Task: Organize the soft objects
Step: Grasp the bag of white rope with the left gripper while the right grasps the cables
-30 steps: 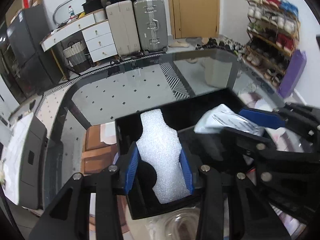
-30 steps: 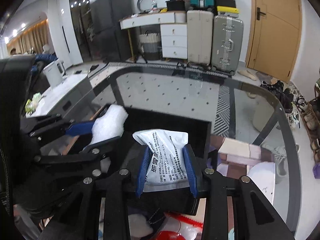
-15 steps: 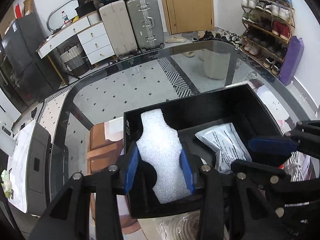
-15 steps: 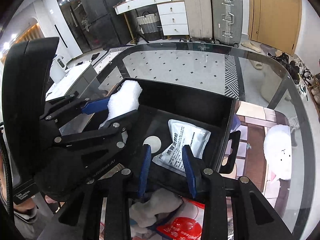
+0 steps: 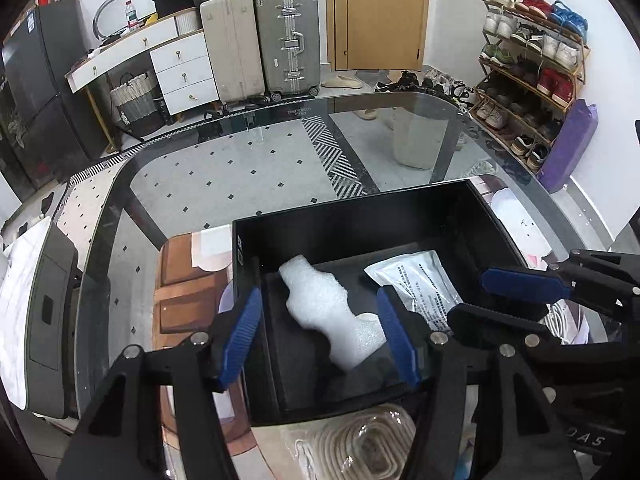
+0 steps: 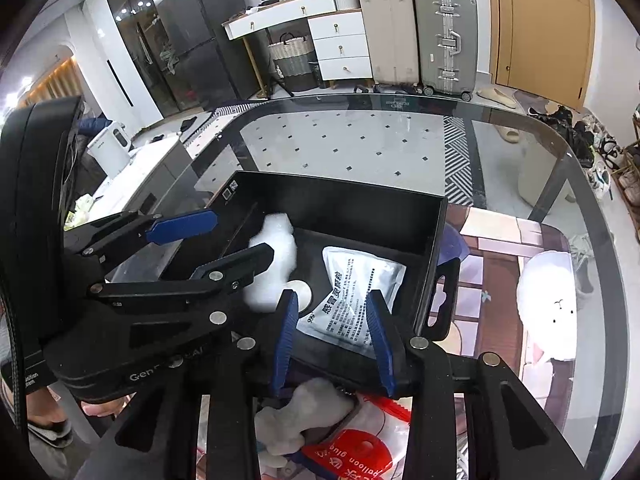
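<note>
A white foam piece lies tilted on the floor of the black box. My left gripper hangs just above it with its jaws opening, and the blue pads stand clear of the foam on both sides. A silver printed pouch lies flat in the same black box, to the right of the foam. My right gripper hovers over the pouch's near end. Its jaws are opening and do not press on the pouch. Each gripper shows in the other's view: the right gripper and the left gripper.
The box sits on a glass table. A bagged coil of rope lies near its front edge, with a red packet and a white soft item. A white plush lies to the right of the box's handle.
The right gripper let go of the pouch, which now lies in the box. The left jaws spread wide and the foam dropped out of them, tipping onto the box floor.
</note>
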